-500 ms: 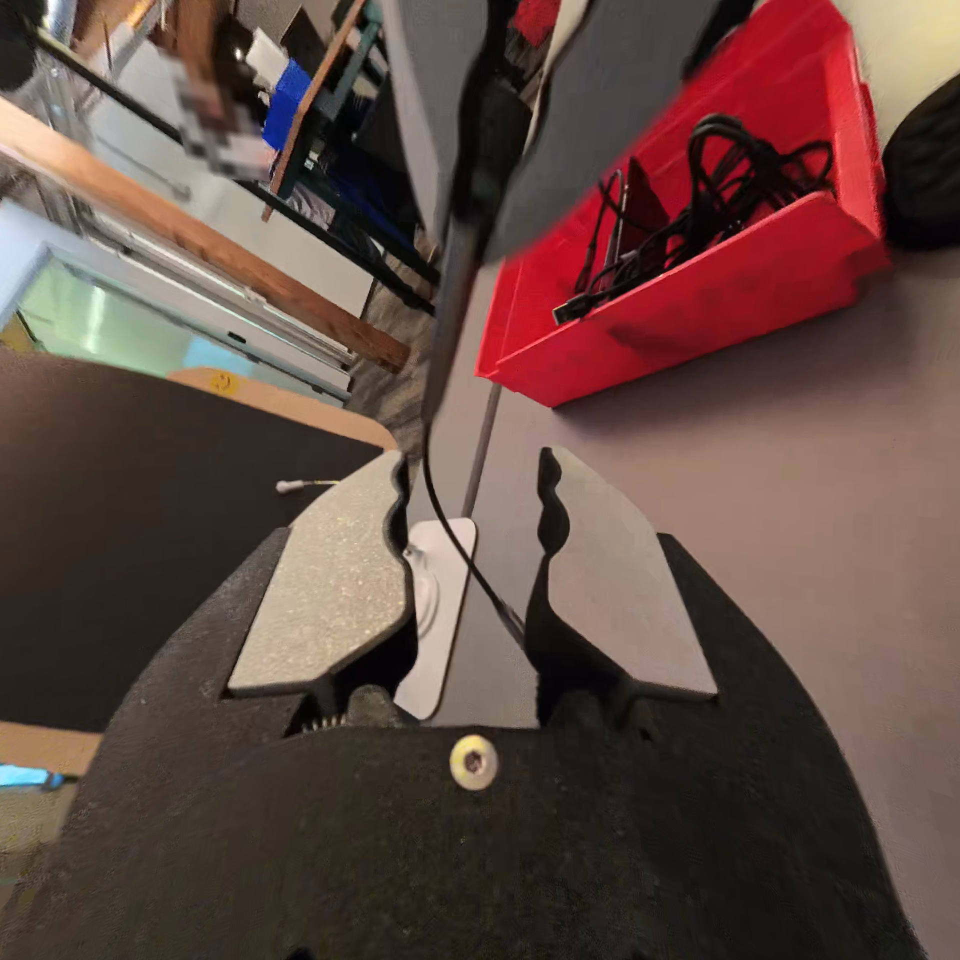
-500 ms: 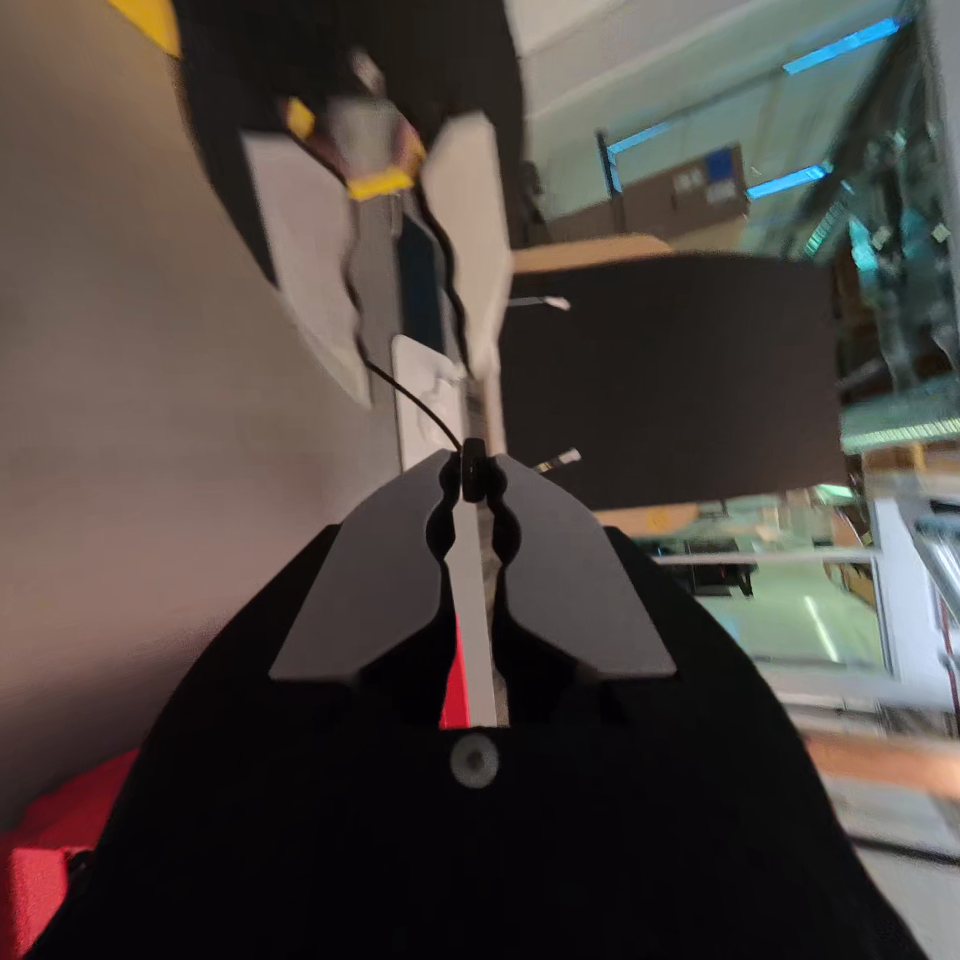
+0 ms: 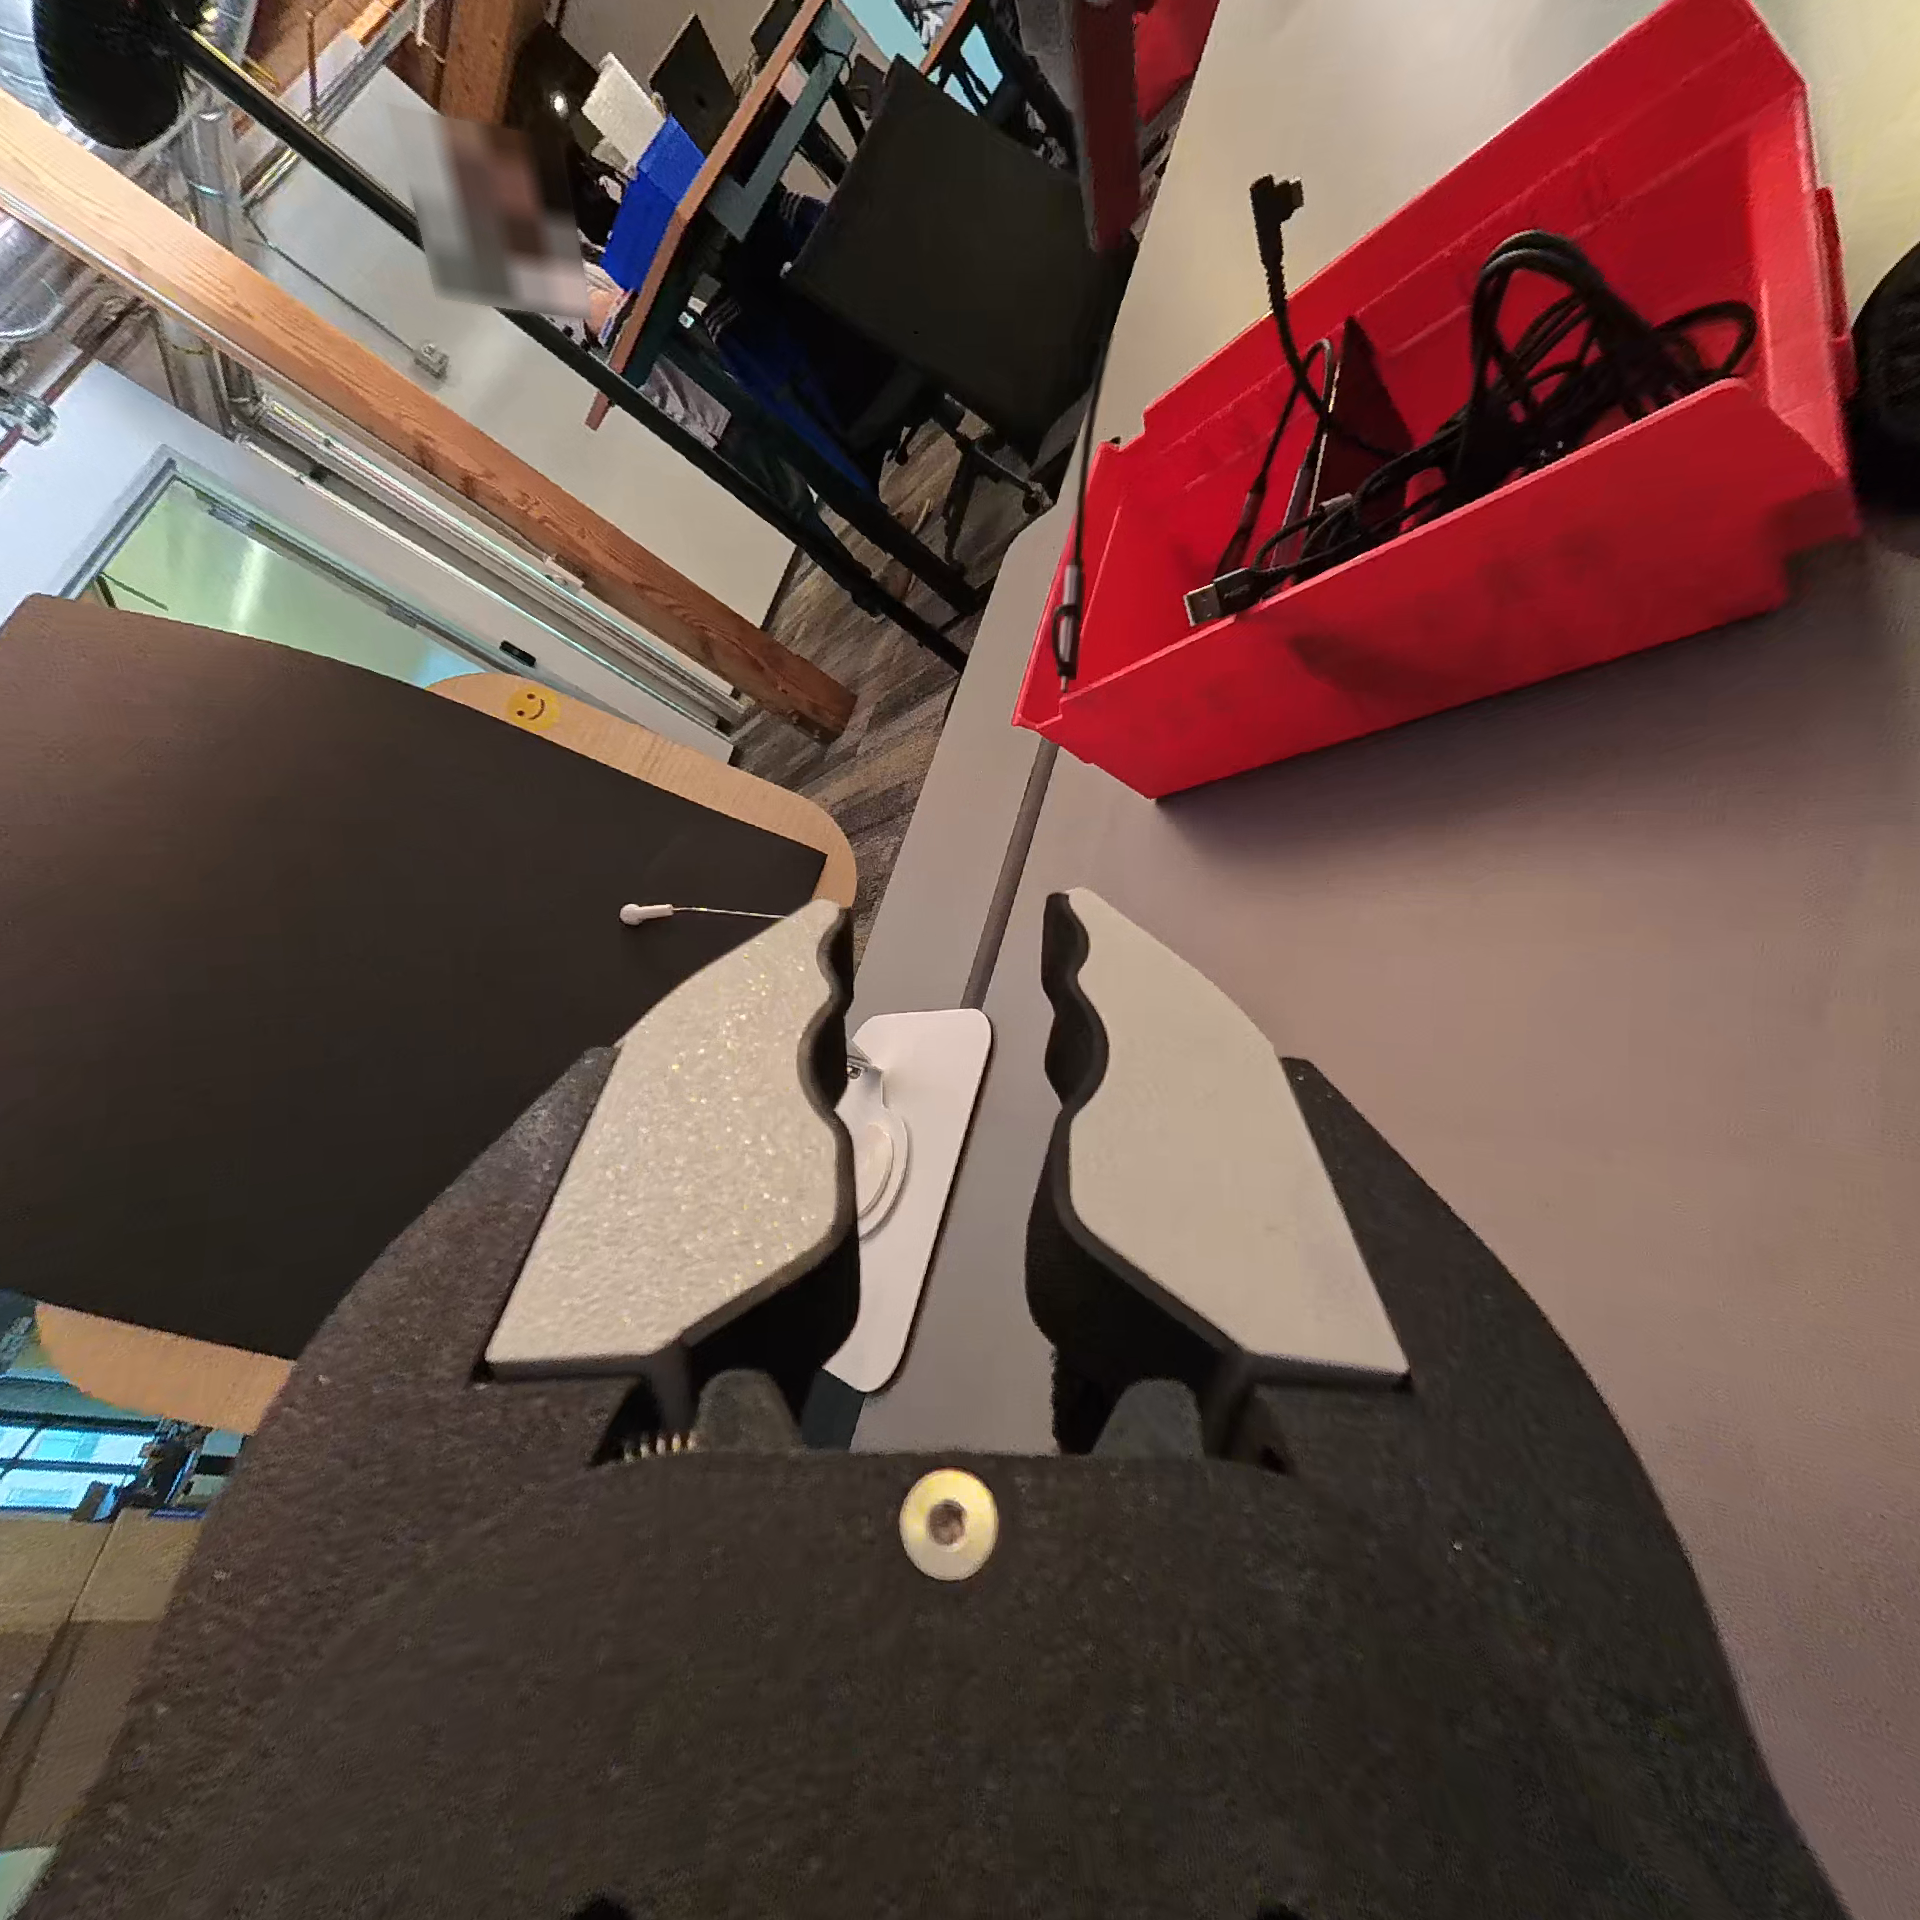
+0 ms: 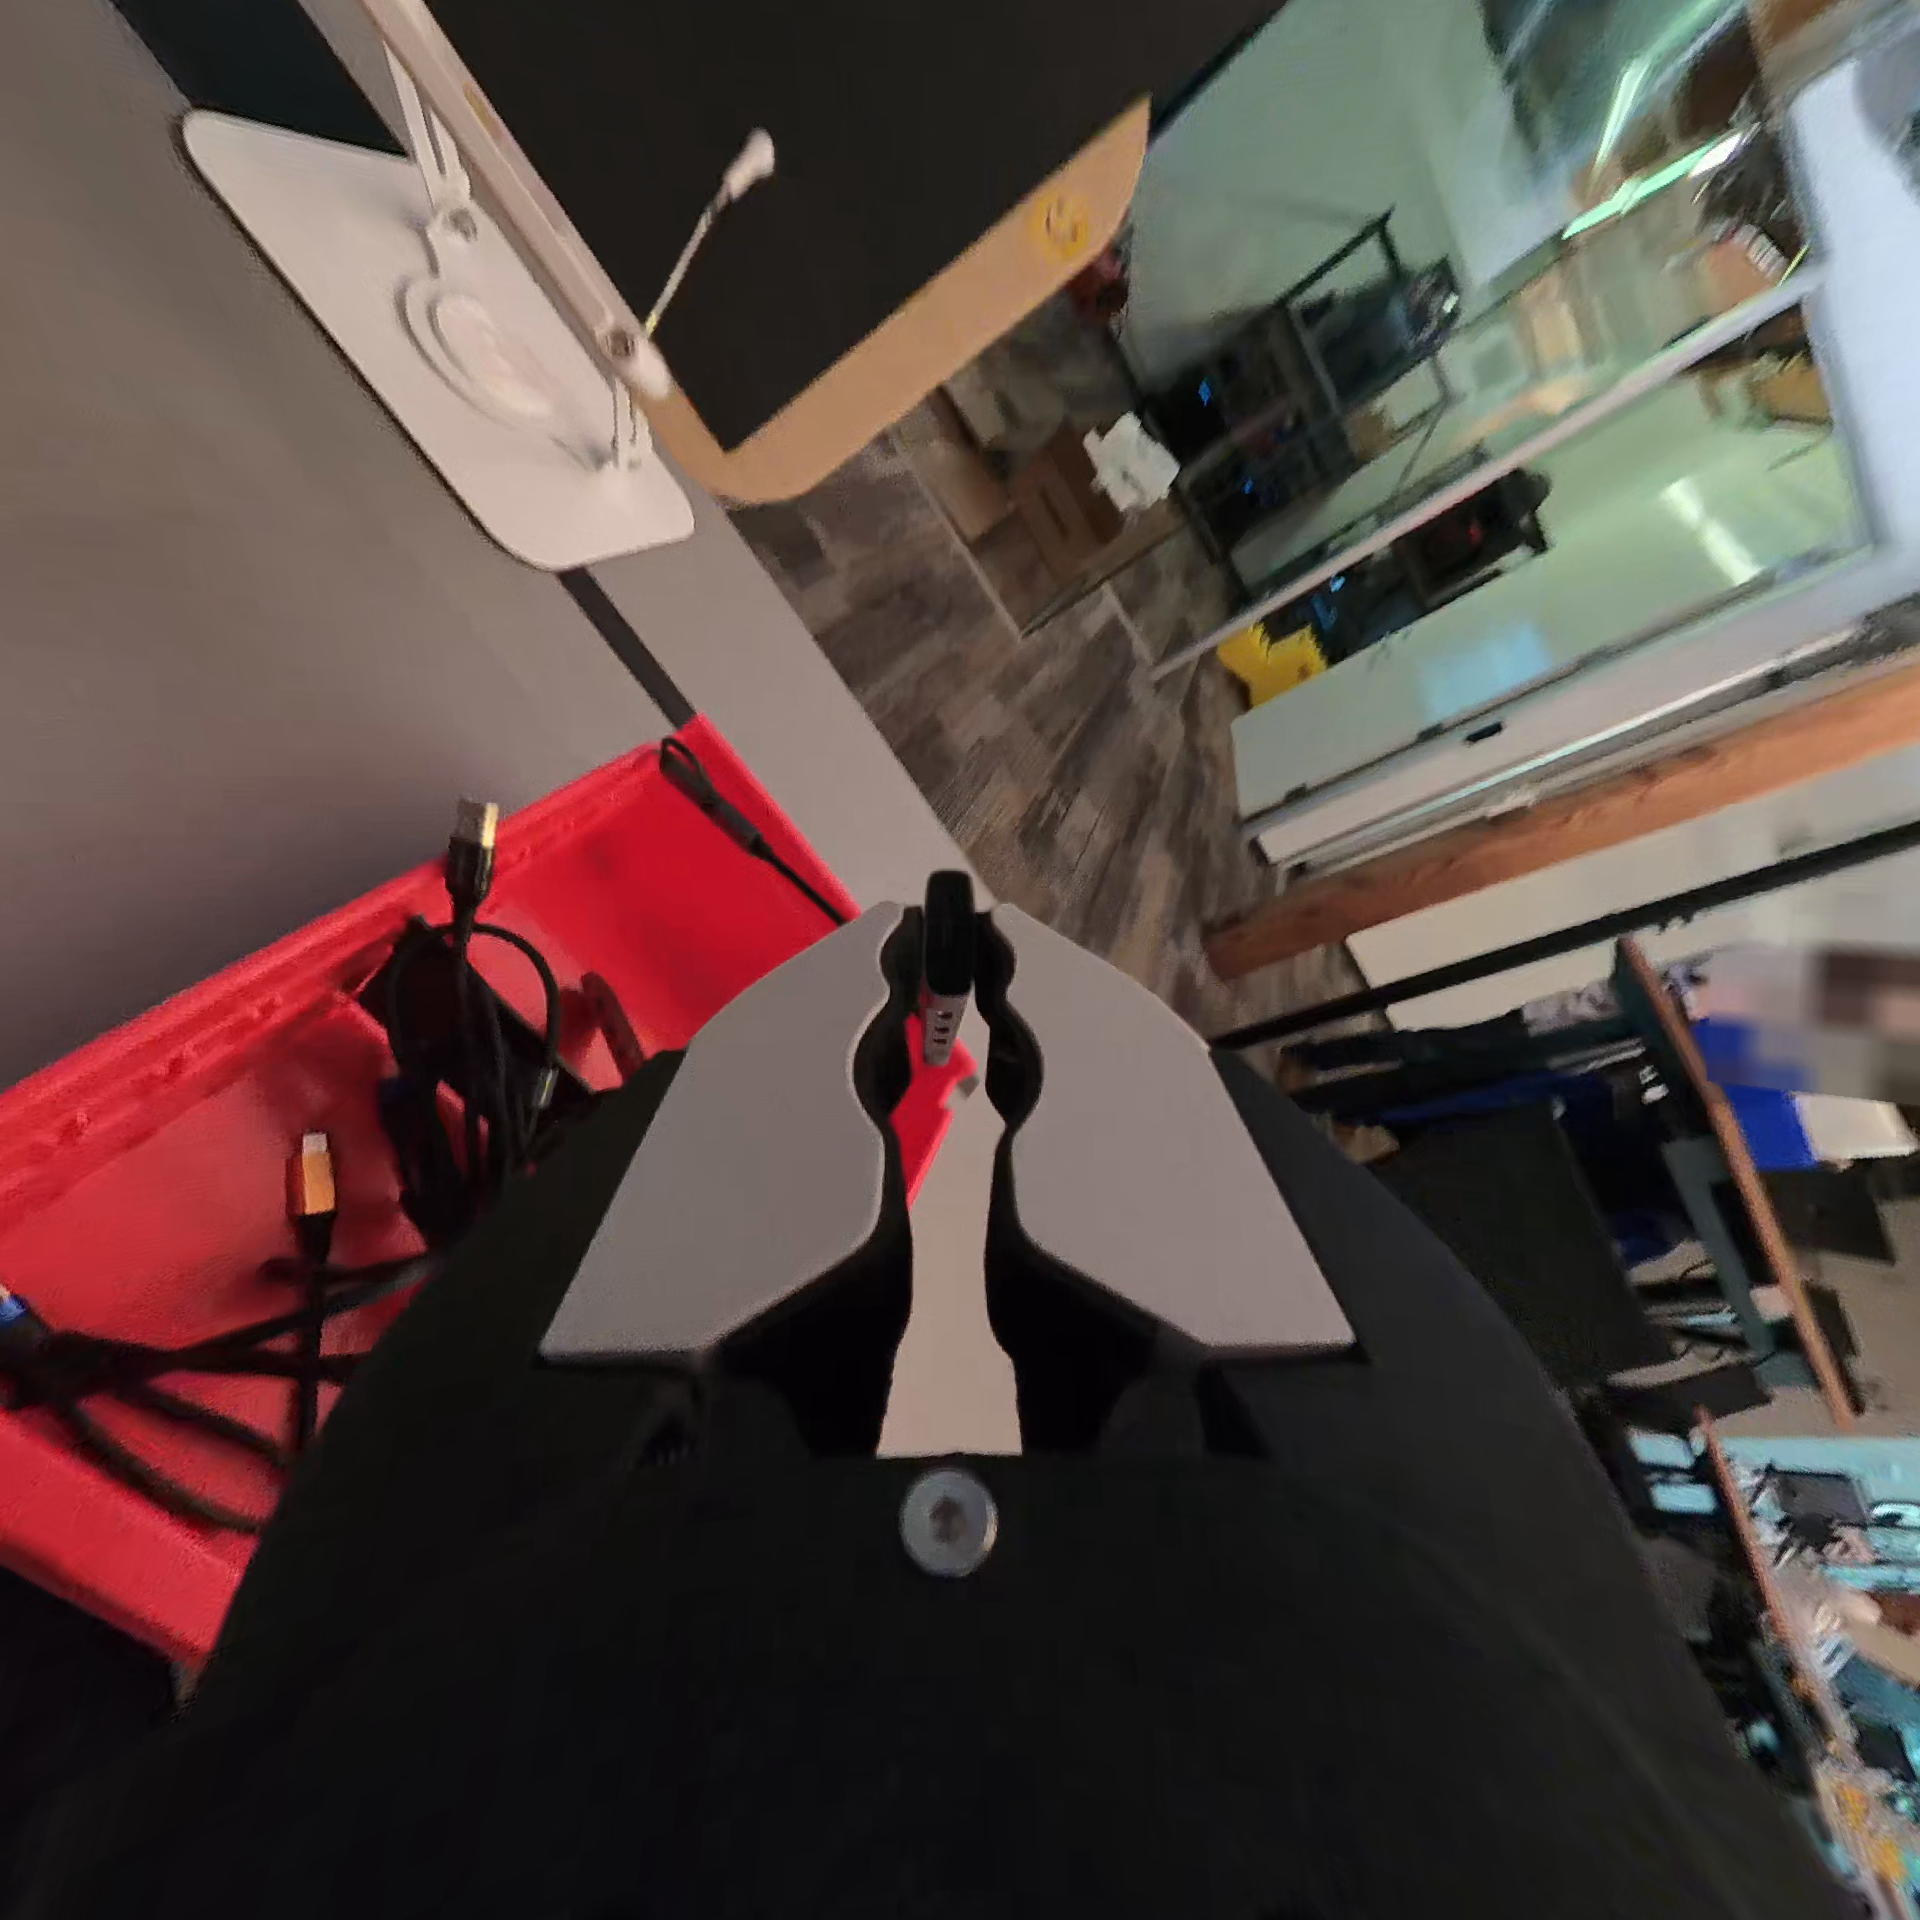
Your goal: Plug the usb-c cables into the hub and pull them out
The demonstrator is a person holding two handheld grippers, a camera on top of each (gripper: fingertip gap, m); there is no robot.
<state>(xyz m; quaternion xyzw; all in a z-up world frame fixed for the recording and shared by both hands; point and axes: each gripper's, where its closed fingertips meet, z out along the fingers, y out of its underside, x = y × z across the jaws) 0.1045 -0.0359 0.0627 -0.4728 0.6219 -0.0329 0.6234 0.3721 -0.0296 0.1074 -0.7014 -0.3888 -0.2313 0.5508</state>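
The red plastic bin (image 3: 1455, 665) looks smooth and faintly glossy. It sits on a matt grey tabletop (image 3: 1507, 1039). A white stand base (image 4: 343, 270) looks smooth, and the brown wooden beam (image 3: 436, 426) shows grain.

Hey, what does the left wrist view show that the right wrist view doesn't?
Only the left wrist view shows the left gripper, jaws apart with nothing between them, over the grey table.

Only the right wrist view shows the right gripper closed on a black and silver hub, plus an orange-tipped cable plug.

Both show the red bin of black cables, the white stand base, and the black panel.
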